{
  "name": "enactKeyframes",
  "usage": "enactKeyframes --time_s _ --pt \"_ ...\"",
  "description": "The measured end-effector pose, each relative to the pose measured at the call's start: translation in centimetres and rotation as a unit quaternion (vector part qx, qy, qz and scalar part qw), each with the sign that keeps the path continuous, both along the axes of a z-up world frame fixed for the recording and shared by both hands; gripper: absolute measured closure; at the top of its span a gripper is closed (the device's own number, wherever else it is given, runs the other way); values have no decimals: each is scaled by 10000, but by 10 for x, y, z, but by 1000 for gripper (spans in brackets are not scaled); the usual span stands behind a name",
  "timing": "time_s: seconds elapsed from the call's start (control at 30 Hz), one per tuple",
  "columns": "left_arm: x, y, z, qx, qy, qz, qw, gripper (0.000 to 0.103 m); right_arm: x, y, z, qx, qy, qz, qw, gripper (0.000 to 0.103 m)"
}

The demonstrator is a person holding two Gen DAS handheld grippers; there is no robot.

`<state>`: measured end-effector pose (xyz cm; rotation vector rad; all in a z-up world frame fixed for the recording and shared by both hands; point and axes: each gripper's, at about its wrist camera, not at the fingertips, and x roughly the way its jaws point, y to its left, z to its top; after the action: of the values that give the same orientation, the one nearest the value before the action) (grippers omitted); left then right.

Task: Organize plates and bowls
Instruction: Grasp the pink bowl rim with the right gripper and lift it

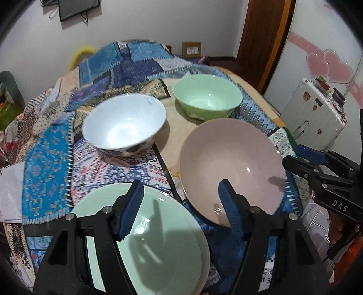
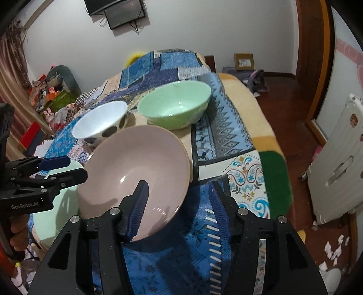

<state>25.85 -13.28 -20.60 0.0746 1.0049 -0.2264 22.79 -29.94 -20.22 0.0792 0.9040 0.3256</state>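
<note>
From the left wrist camera, the left gripper [image 1: 181,199] is closest. Its jaws are spread wide and pinch nothing. Its left finger hangs over a pale green plate [image 1: 158,238] at 6 o'clock. Its right finger hangs over the near rim of a big pink bowl [image 1: 233,168] at 3 o'clock of the plate. The plate lies flat on a blue patchwork cloth [image 1: 45,172] and seems to sit on a second, whiter plate; only a thin edge of that one shows.

From the right wrist camera, the right gripper [image 2: 179,199] is closest. Its jaws are spread wide too. Its left finger is inside the pink bowl [image 2: 140,172], and its right finger is outside the rim, over the cloth [image 2: 172,261]. I cannot tell if either finger touches the bowl. The bowl looks tipped, with its far rim higher.

Farther back, at 11 o'clock of the pink bowl, stands a white bowl [image 1: 124,122] with dark spots on its outside. It stands upright, apart from the pink one. At 12 o'clock stands a green bowl [image 1: 206,97], also upright, on a bare tan patch.

On the floor at 3 o'clock, well apart, stands a white suitcase [image 1: 315,111]. A dark screen [image 2: 124,13] hangs on the far wall.
</note>
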Motion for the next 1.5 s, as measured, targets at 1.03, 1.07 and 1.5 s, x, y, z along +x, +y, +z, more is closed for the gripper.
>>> enactKeyframes --time_s 1.03,1.07,1.5 --pt "27 -11 -41 -360 733 -128 9966 81 5 9 -6 176 276 144 9994 85" --pt "25 -10 -39 -375 718 -129 9966 81 4 9 -3 161 245 151 9995 85" --pt "-8 9 9 -526 229 -53 9983 81 -17 33 37 154 -229 293 9992 85"
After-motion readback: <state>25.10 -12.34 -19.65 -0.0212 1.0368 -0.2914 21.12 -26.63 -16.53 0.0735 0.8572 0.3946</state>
